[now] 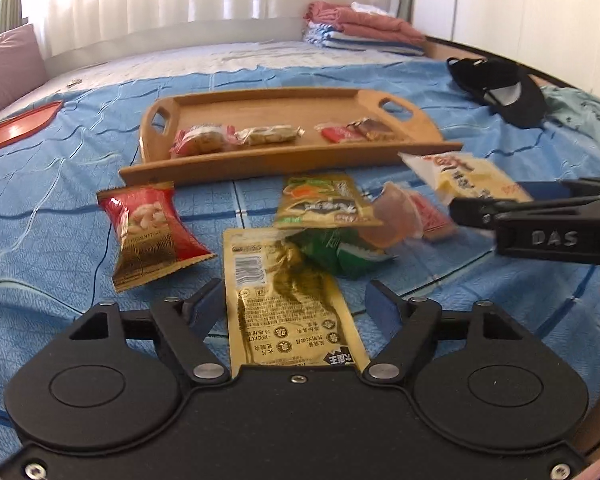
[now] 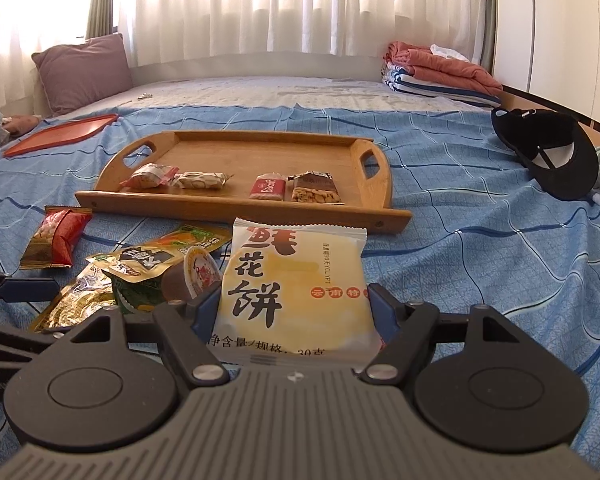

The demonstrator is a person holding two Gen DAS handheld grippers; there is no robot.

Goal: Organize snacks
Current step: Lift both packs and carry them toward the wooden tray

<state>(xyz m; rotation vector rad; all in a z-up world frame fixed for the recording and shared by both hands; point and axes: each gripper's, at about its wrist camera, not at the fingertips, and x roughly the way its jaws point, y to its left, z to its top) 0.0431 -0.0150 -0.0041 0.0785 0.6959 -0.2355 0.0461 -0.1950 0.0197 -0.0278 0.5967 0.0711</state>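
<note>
**Snacks sorted on a blue bed**

My right fingers point(image 2: 294, 312) clamp a pale yellow flower-cake packet point(image 2: 294, 280) above the blue checked bedsheet point(image 2: 480, 248). My left fingers point(image 1: 296, 304) stand parted around a gold foil pouch point(image 1: 284, 296), untouched. Four wrapped snacks line the wooden tray point(image 2: 340, 210) beyond.

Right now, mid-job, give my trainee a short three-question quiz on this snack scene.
1. True or false: the right gripper holds the white-and-yellow pastry packet.
2. How many snacks lie in the wooden tray?
3. What lies between the left gripper's fingers: A) gold packet, B) red peanut bag, C) black cap?

Key: 1 true. 2 four. 3 A, lying on the blue sheet, fingers apart from it.
</note>
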